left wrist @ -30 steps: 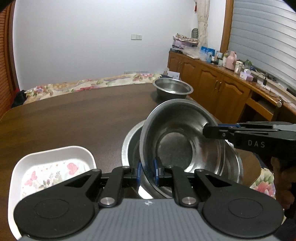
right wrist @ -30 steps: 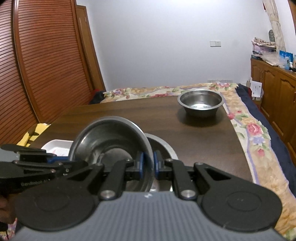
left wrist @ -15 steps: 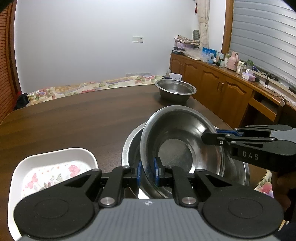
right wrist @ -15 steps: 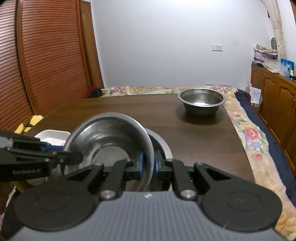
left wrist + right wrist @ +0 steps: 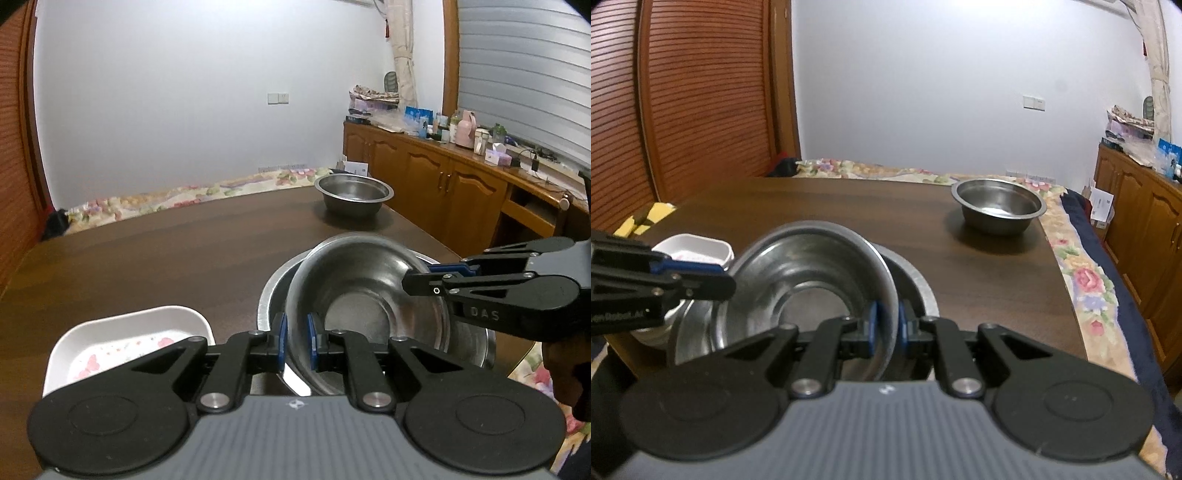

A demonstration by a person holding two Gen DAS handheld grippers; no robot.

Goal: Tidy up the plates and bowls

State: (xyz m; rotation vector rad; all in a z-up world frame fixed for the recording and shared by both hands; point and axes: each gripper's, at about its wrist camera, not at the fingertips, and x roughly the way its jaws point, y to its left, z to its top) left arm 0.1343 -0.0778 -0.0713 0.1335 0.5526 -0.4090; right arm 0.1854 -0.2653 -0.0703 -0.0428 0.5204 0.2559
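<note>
Left wrist: both tools (image 5: 295, 341) (image 5: 886, 325) clamp steel bowl (image 5: 369, 291) rim, tilted.

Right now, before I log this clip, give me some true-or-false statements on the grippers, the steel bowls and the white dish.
1. Both grippers clamp the rim of one tilted stainless steel bowl. True: left gripper, right gripper.
2. That bowl sits flat on the dark wooden table. False: it leans in a larger steel bowl.
3. The white floral dish holds a spoon. False: no spoon shows.
4. A separate steel bowl stands alone farther away. True.
</note>
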